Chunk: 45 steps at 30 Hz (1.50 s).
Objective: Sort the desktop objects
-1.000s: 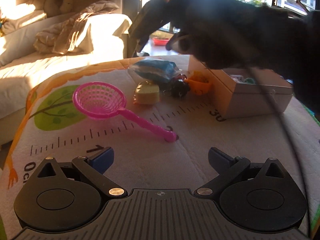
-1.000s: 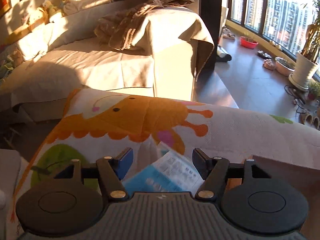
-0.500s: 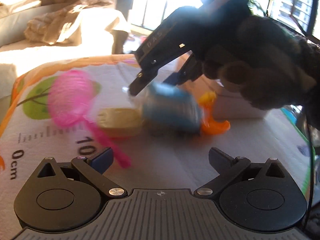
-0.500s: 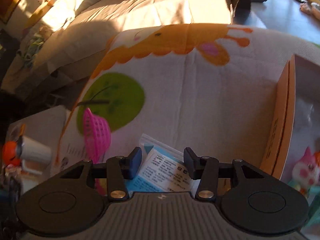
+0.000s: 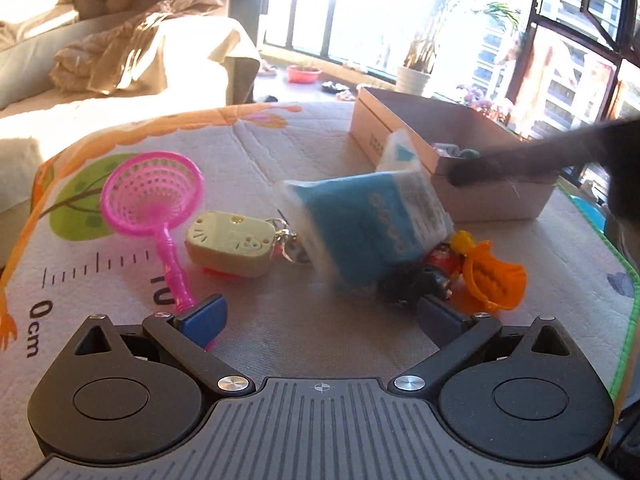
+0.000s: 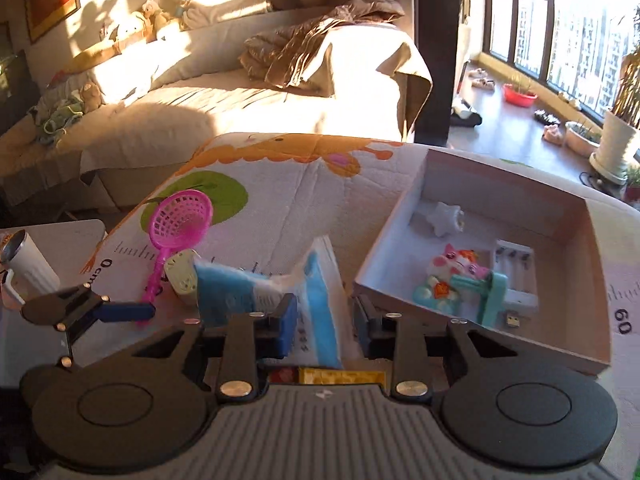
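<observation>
The blue packet sits between the right gripper's fingers, whose jaws are closing on it; it hangs just beside the box, above the toys on the mat. The step in hand looks like carrying it to the box (whether the pads grip firmly I cannot tell). Next it needs moving over the rim and releasing. The left gripper hovers wide open, empty. Only the right view shows the box's contents; only the left shows the orange toy under the packet.
</observation>
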Motion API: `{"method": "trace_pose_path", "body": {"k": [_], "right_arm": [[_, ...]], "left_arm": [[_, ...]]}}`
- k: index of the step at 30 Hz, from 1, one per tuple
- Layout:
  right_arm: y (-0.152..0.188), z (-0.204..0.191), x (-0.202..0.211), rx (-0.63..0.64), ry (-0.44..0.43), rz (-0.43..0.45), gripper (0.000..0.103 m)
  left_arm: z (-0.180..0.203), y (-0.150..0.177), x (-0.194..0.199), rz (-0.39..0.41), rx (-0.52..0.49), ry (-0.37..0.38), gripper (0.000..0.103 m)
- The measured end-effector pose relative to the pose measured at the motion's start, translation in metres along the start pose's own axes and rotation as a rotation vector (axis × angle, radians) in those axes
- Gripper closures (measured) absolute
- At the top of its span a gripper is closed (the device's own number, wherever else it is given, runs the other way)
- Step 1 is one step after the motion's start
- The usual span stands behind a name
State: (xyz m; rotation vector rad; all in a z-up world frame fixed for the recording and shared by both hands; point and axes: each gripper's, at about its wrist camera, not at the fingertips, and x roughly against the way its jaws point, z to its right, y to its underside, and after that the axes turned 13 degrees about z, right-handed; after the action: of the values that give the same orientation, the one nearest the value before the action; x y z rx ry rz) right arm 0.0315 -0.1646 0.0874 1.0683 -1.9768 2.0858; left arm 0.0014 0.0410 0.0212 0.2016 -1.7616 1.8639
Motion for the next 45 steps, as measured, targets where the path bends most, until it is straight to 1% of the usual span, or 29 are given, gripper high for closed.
{"method": "trace_pose_path", "body": {"k": [1,2,4,6,7,9,10,11,13,15,18,21,23,25,27,29,30,31,33,35,37,38,40,41,42,44,45], "right_arm": [[0.007,0.005,0.006,-0.009,0.016,0.008,0.062],[0.012,0.009,0.010,-0.015,0.037,0.015,0.059],[0.026,0.019,0.014,-0.026,0.081,0.010,0.046],[0.038,0.028,0.014,-0.072,0.059,-0.021,0.038],[0.046,0.031,0.013,-0.098,0.032,-0.040,0.038],[0.060,0.027,0.011,-0.099,0.004,-0.061,0.038],[0.065,0.023,0.009,-0.087,0.000,-0.065,0.040],[0.070,0.019,0.008,-0.072,0.001,-0.068,0.045],[0.076,0.012,0.008,-0.038,0.014,-0.046,0.062],[0.077,0.013,0.008,-0.023,0.040,-0.030,0.069],[0.080,0.028,0.012,-0.067,0.091,-0.008,0.069],[0.085,0.051,0.022,-0.131,0.166,0.018,0.069],[0.089,0.063,0.029,-0.166,0.217,0.042,0.066],[0.095,0.072,0.033,-0.196,0.251,0.061,0.057],[0.101,0.076,0.037,-0.221,0.245,0.086,0.055],[0.104,0.075,0.038,-0.222,0.240,0.102,0.047],[0.105,0.073,0.037,-0.220,0.236,0.110,0.040],[0.107,0.071,0.037,-0.217,0.232,0.121,0.034],[0.110,0.066,0.036,-0.195,0.235,0.139,0.026],[0.110,0.059,0.034,-0.156,0.241,0.137,0.025],[0.111,0.059,0.035,-0.153,0.226,0.135,0.022],[0.110,0.060,0.036,-0.161,0.220,0.135,0.021],[0.111,0.062,0.037,-0.172,0.212,0.133,0.016],[0.111,0.061,0.037,-0.173,0.211,0.131,0.015],[0.111,0.060,0.037,-0.172,0.208,0.127,0.011],[0.111,0.060,0.035,-0.178,0.186,0.114,0.000],[0.112,0.060,0.035,-0.183,0.177,0.111,0.000]], "left_arm": [[0.001,-0.001,0.000,0.003,-0.002,-0.007,0.000],[0.002,-0.001,-0.001,0.004,-0.004,-0.016,0.000],[0.002,-0.003,-0.003,0.000,-0.005,-0.029,0.000],[0.005,-0.005,-0.006,-0.006,-0.008,-0.023,0.000],[0.007,-0.006,-0.006,-0.008,-0.012,-0.018,0.000],[0.012,-0.008,-0.009,-0.007,-0.028,-0.011,0.000],[0.015,-0.010,-0.009,-0.005,-0.038,-0.008,0.000],[0.018,-0.011,-0.010,-0.005,-0.048,-0.004,0.000],[0.024,-0.013,-0.014,-0.006,-0.070,0.000,0.000],[0.030,-0.014,-0.013,-0.003,-0.091,0.002,0.000],[0.039,-0.015,-0.011,0.008,-0.112,0.013,0.000],[0.051,-0.016,-0.015,0.006,-0.148,0.037,0.000],[0.060,-0.014,-0.021,0.002,-0.187,0.036,0.000],[0.065,-0.013,-0.028,0.010,-0.240,-0.002,0.000],[0.064,-0.011,-0.036,0.008,-0.284,-0.051,0.000],[0.058,-0.011,-0.042,-0.010,-0.284,-0.087,0.000],[0.055,-0.011,-0.043,-0.018,-0.280,-0.108,0.000],[0.052,-0.012,-0.044,-0.022,-0.282,-0.135,0.000],[0.046,-0.014,-0.043,-0.014,-0.293,-0.195,0.000],[0.040,-0.017,-0.040,-0.007,-0.288,-0.236,0.000],[0.033,-0.020,-0.034,-0.001,-0.256,-0.255,0.000],[0.031,-0.022,-0.030,0.007,-0.238,-0.253,0.000],[0.028,-0.023,-0.019,0.028,-0.201,-0.227,0.000],[0.027,-0.023,-0.014,0.038,-0.184,-0.203,0.000],[0.028,-0.023,-0.008,0.046,-0.171,-0.175,0.000],[0.032,-0.020,0.001,0.049,-0.159,-0.107,0.000],[0.037,-0.017,0.006,0.047,-0.160,-0.070,0.000]]}}
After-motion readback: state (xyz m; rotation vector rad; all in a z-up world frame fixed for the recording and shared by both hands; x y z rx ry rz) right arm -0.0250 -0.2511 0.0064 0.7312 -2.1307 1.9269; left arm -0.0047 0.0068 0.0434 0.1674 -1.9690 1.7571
